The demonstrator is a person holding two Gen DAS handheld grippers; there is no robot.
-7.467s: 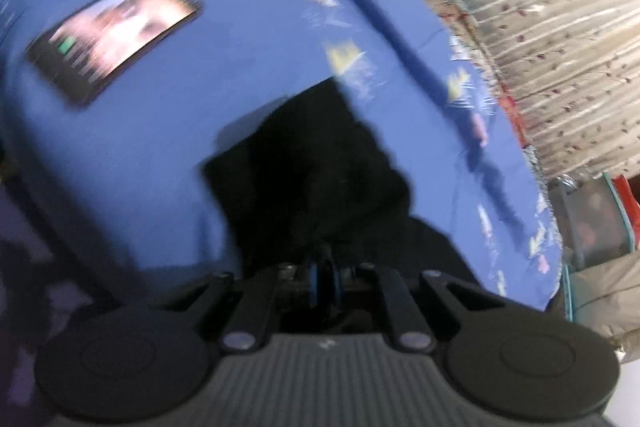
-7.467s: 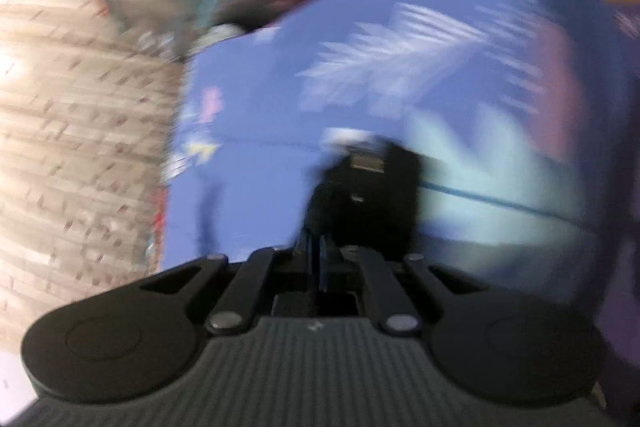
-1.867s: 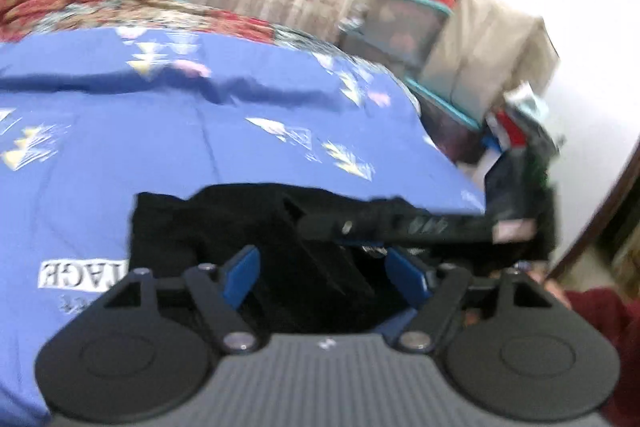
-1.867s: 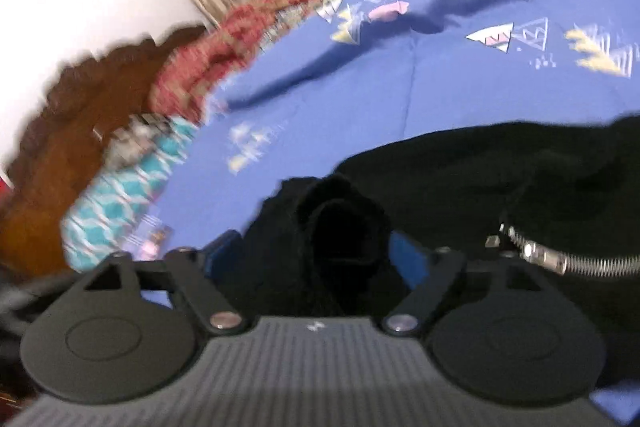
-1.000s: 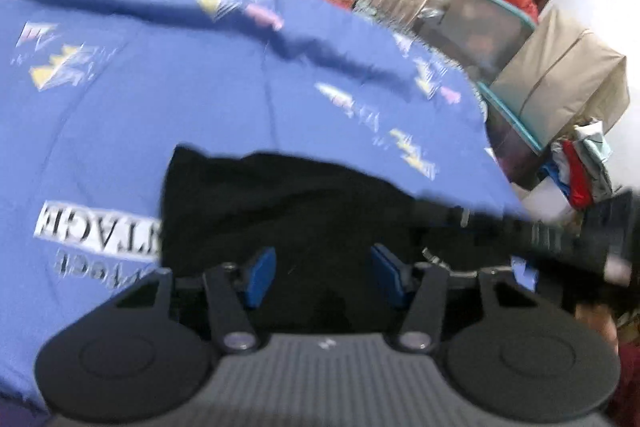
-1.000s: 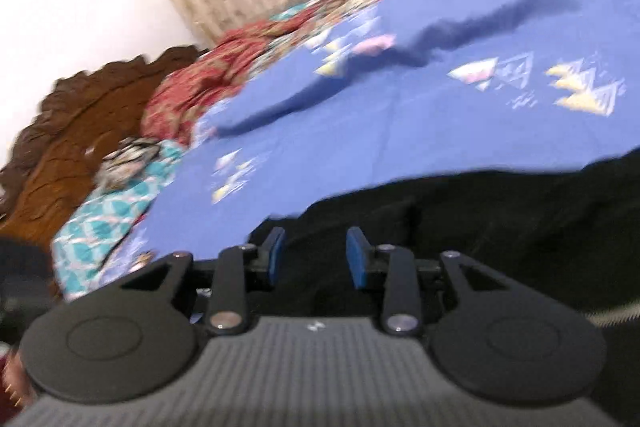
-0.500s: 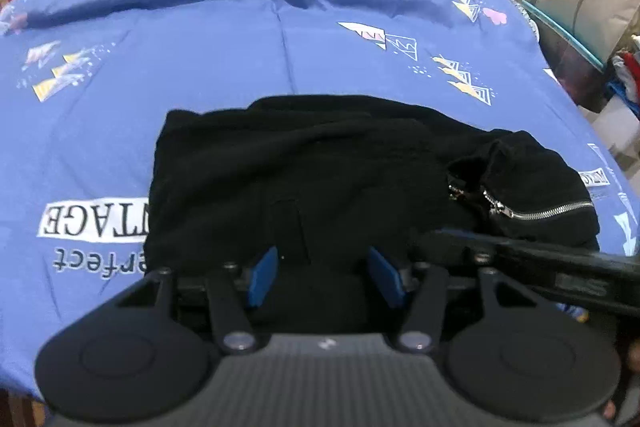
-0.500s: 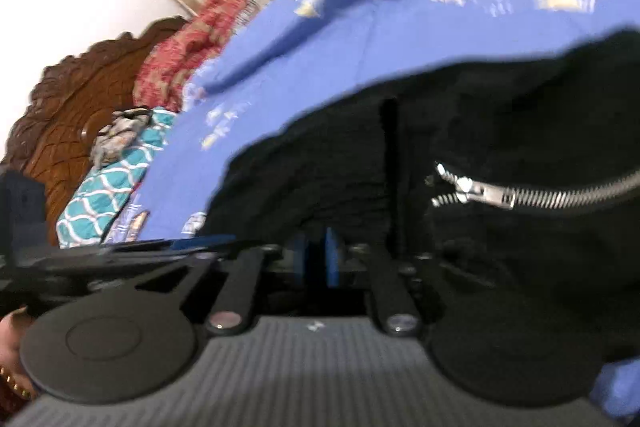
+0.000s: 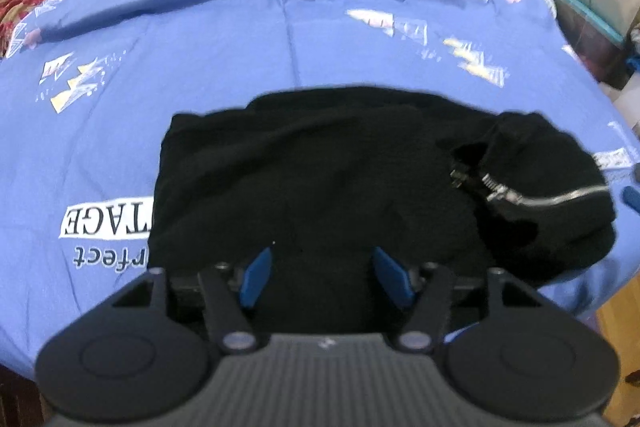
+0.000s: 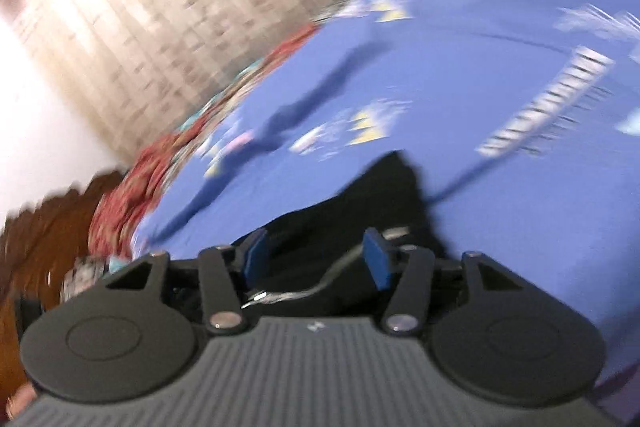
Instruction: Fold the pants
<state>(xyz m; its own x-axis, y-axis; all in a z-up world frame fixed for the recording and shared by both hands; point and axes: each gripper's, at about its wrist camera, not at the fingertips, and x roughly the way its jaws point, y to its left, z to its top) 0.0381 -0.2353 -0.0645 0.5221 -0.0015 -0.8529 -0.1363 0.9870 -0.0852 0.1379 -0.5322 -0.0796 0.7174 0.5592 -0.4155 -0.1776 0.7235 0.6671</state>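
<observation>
The black pants [image 9: 320, 179] lie folded in the lower middle of the frame, near the bed's [image 9: 224, 43] bottom edge. Blue sheet spreads wide above them. The left claw [image 9: 326, 277] and right claw [image 10: 314, 261] are opening, gripping nothing.

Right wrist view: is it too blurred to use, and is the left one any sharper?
Right wrist view: heavy motion smear; curtain and sheet streak, pants only a dark shape. Left wrist view: much sharper; pants and zipper read clearly, fisheye bends the sheet's edges.
</observation>
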